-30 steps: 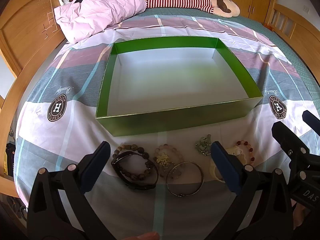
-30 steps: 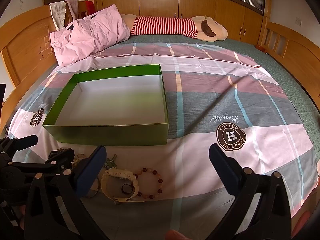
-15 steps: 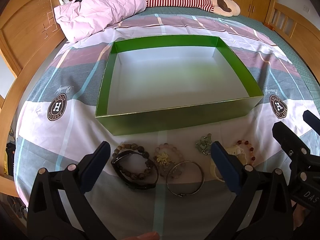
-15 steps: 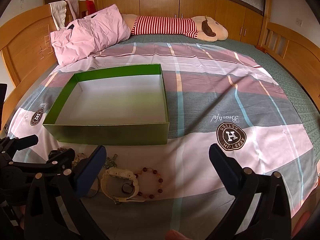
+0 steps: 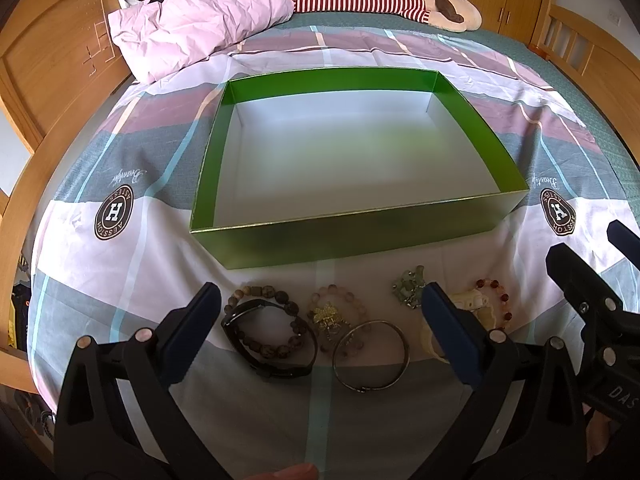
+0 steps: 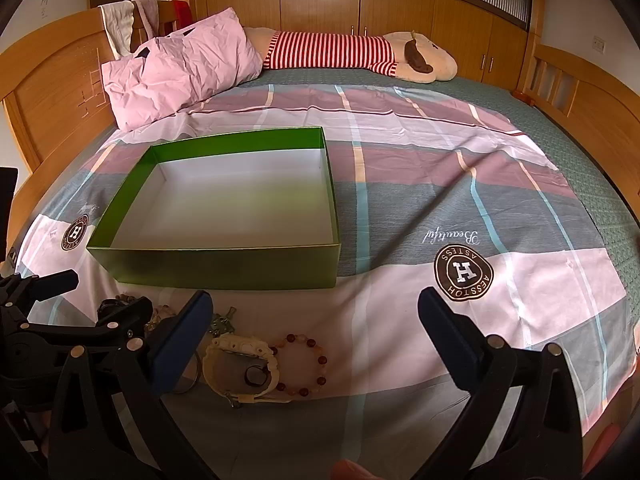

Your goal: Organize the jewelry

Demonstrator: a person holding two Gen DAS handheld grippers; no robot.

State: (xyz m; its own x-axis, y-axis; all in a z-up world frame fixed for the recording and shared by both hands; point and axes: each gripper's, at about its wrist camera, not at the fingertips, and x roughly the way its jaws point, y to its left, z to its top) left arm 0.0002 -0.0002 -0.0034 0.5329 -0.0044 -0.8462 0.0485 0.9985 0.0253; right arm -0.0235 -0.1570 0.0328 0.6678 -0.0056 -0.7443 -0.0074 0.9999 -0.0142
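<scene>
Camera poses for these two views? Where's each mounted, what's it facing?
Left wrist: on the left gripper, facing the green box across the bed; own open fingers, a fingertip and the right gripper's tips show.
Right wrist: on the right gripper, further right, facing the bedspread; left gripper at left edge.
Shared: box, cream watch, red bead bracelet.

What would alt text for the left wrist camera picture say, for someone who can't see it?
An empty green box sits on a plaid bedspread, with a row of bracelets, a black watch and a metal bangle lying before it. The left gripper hangs over them, jaws wide open and holding nothing.
</scene>
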